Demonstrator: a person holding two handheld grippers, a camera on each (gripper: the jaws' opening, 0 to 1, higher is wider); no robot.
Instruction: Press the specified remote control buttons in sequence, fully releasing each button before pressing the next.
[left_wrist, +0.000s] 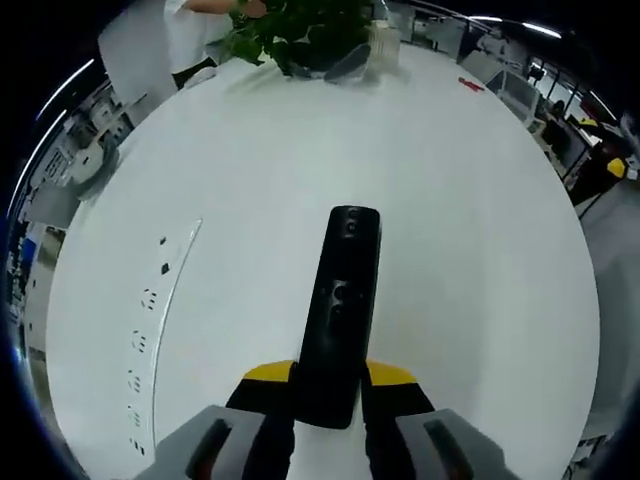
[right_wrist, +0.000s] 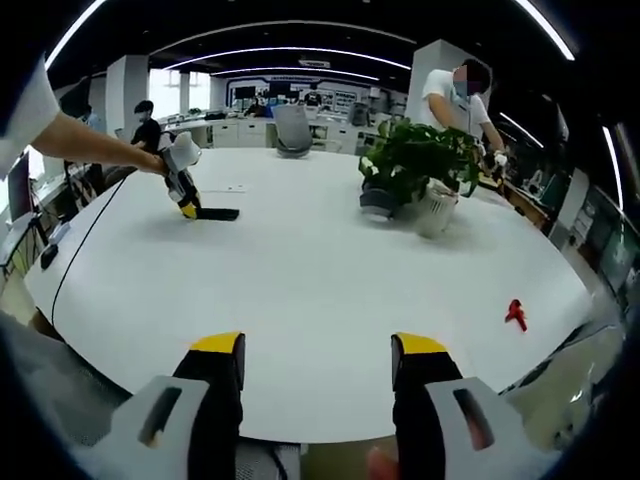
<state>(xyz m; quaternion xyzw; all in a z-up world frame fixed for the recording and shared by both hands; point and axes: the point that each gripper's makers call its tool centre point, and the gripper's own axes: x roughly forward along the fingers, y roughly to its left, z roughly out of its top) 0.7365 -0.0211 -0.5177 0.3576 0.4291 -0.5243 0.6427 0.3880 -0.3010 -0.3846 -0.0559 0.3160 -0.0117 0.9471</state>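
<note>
A long black remote control (left_wrist: 338, 315) points away from me over the white table (left_wrist: 480, 260), its near end clamped between the yellow-tipped jaws of my left gripper (left_wrist: 328, 385). From the right gripper view the same remote (right_wrist: 215, 214) lies low over the far left of the table, held by the left gripper (right_wrist: 186, 205) in a person's hand. My right gripper (right_wrist: 318, 360) stands open near the table's front edge, with nothing between its fingers.
A built-in socket strip (left_wrist: 150, 330) runs along the table at the left. Potted plants (right_wrist: 415, 165) stand at the far side, a person (right_wrist: 455, 95) behind them. A small red object (right_wrist: 516, 313) lies near the right edge. Office desks and chairs surround the table.
</note>
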